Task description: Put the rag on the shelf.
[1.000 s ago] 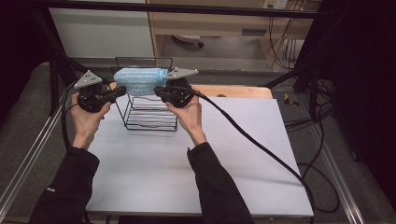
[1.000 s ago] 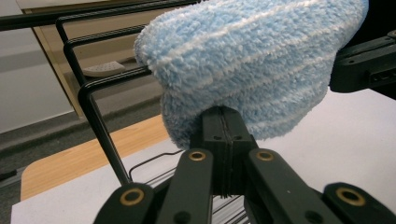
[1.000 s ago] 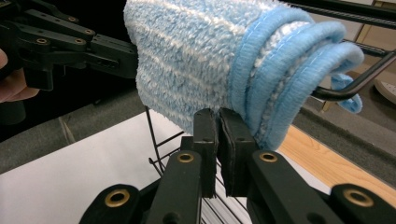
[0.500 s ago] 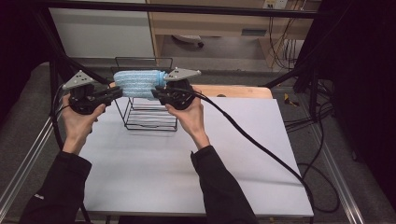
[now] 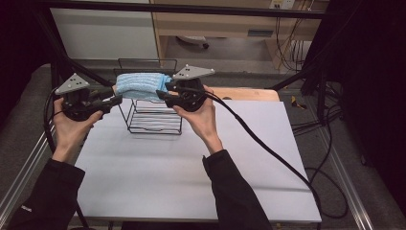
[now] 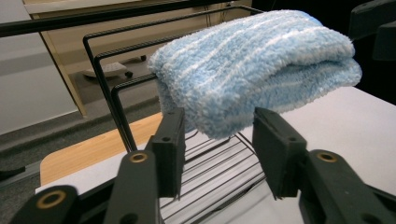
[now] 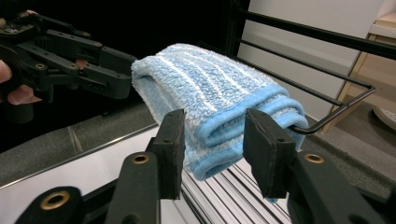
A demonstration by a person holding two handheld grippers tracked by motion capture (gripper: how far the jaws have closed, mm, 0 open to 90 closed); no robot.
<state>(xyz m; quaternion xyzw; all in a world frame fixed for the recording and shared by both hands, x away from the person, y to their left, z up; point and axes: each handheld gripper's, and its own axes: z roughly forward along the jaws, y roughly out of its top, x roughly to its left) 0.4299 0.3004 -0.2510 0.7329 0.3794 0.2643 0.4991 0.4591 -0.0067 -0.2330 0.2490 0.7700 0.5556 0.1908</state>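
Towel point(image 5: 142, 86), folded, blue with white stripes, held above the wire rack point(image 5: 154, 117) on the worktop point(image 5: 158, 167). Left tongs point(image 5: 114, 95) bracket its one end, jaws apart; contact with the pile hard to judge. Right tongs point(image 5: 163, 94) bracket the hemmed end, grip also unclear. Rack's base is partly hidden behind both tongs.
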